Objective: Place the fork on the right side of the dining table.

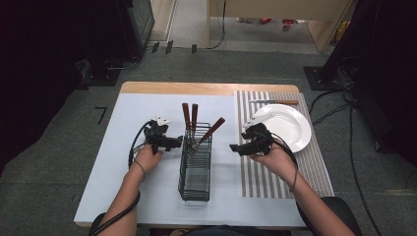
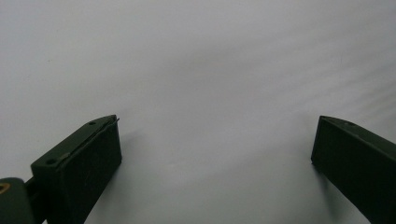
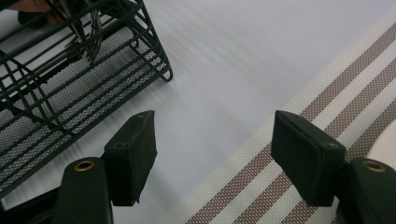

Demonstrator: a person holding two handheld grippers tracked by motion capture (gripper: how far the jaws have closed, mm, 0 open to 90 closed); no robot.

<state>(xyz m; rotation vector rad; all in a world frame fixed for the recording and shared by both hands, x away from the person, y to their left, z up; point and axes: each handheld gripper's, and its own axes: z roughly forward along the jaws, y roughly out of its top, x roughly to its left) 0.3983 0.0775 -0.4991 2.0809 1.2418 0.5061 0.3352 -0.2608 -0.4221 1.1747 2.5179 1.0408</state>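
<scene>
A dark wire cutlery rack [image 1: 195,164] stands mid-table and holds three wooden-handled utensils [image 1: 191,119] at its far end. My left gripper [image 1: 178,143] hovers just left of the rack, open, with nothing but the pale tabletop [image 2: 205,70] between its jaws. My right gripper [image 1: 235,147] is held right of the rack, over the edge of the striped placemat [image 1: 268,177], open and empty. In the right gripper view the rack [image 3: 70,84] with fork tines [image 3: 88,35] lies at upper left, and the striped mat [image 3: 261,177] runs under the right jaw.
A white plate [image 1: 285,125] sits on the striped placemat at right. A wooden-handled knife [image 1: 275,102] lies behind it near the far edge. The table rests on grey carpet, with cables and dark equipment stands around.
</scene>
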